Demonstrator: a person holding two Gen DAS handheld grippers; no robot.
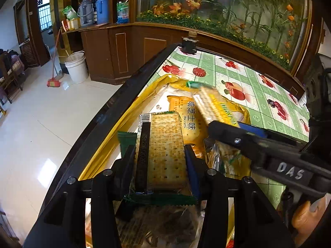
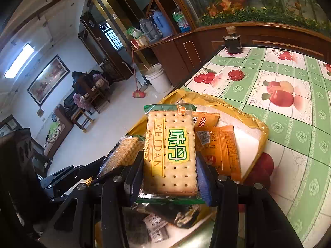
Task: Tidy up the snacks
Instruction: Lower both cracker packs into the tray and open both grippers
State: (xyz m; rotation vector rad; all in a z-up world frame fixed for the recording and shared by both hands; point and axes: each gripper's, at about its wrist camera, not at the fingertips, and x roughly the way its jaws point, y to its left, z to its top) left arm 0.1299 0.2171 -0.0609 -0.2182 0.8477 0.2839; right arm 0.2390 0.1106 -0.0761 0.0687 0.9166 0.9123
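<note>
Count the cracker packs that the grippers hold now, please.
2. One cracker pack sits between the left gripper's fingers, back side up. The other pack is in the right gripper, label up. More packs may be hidden in the yellow bag.

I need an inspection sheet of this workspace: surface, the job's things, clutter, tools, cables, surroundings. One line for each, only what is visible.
Surface: table with a green checked fruit-print cover.
Job's things: yellow tray holding orange snack packets; one cracker pack in the left tool, a second cracker pack in the right.
Clutter: dark jar at the table's far corner.
Tools: left tool shut on its pack; right tool shut on its pack; both over the tray.
Cables: nothing seen.
Surroundings: wooden cabinet, white bucket, broom, tiled floor.
</note>
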